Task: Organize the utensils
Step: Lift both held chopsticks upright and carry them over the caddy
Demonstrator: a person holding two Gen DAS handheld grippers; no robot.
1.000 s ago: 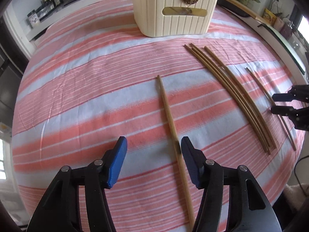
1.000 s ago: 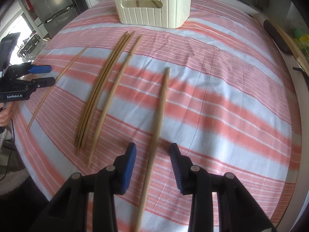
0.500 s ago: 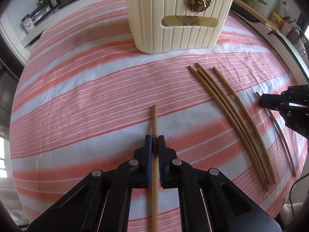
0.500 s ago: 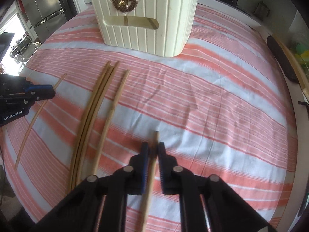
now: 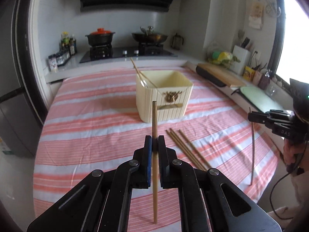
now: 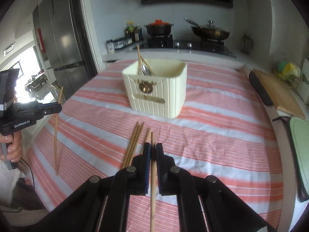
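We hold one chopstick (image 5: 154, 119) upright in each clamped gripper (image 5: 154, 145); basket (image 5: 164, 94) straight ahead, mid-table, left chopstick nearer

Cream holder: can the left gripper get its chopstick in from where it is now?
Probably yes. The left gripper is shut on its chopstick, lifted off the striped cloth. The cream holder stands straight ahead, top open, with only bare cloth between them.
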